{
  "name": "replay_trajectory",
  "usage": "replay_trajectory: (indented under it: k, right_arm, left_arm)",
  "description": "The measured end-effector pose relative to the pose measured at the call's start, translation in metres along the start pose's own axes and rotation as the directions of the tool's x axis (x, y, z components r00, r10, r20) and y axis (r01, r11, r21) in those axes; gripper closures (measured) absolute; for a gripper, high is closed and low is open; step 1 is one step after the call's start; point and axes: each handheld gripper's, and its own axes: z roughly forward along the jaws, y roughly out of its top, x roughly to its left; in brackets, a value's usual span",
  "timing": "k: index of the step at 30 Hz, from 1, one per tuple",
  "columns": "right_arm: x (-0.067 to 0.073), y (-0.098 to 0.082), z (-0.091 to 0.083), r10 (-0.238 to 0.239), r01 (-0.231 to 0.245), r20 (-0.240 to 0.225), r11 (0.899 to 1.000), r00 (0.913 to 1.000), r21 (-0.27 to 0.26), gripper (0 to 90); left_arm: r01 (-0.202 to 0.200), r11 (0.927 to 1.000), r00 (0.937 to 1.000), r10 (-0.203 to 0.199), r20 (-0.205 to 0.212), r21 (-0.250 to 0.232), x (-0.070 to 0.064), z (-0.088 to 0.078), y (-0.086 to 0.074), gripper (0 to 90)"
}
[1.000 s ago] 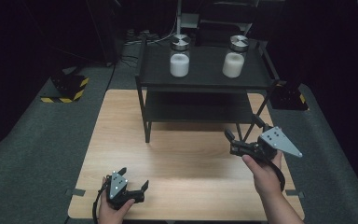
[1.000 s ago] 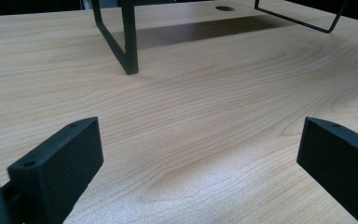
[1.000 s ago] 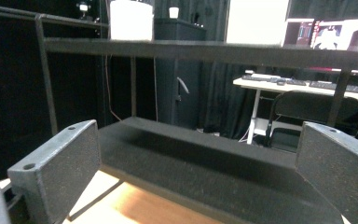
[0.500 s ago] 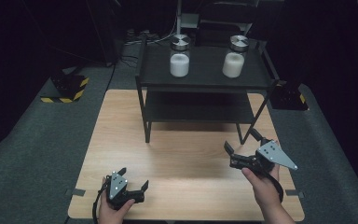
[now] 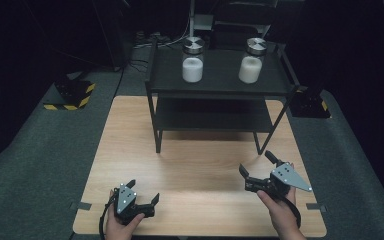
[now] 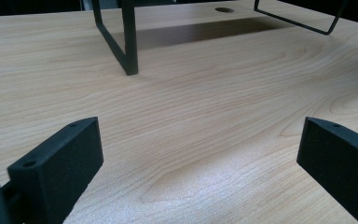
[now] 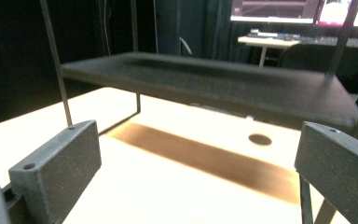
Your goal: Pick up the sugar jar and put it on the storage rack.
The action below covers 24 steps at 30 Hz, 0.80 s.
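Both tools idle, jaws spread and empty: the left hand-held gripper point(image 5: 142, 196) low over the surface point(image 5: 200, 165), the right hand-held gripper point(image 5: 261, 171) likewise. The two jars point(image 5: 192, 60) stand well ahead on the rack point(image 5: 220, 87). Next comes a forward, upward reach.

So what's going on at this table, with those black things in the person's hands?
A person holds a hand-held gripper in each hand, low over the near end of a wooden table. The left hand-held gripper and the right hand-held gripper are both open and hold nothing. Farther back stands a black two-level shelf, with two jars on top: the left jar and the right jar, each with a metal lid and white contents. Neither is being touched.
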Motion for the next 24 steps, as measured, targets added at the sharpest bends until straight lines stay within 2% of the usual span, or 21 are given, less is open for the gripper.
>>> replay_trajectory:
  k: [12,24]
  right_arm:
    - [-0.003,-0.030,-0.010,0.030,-0.033,0.032,0.996,0.9990,0.086,0.1]
    - [-0.006,-0.052,-0.020,0.033,-0.043,0.065,0.987,0.9974,0.155,0.1]
  left_arm:
    - [-0.005,1.0000,1.0000,0.005,0.001,0.001,0.000,0.000,0.000,0.6]
    - [-0.006,1.0000,1.0000,0.006,0.005,0.000,0.000,0.000,0.000,0.6]
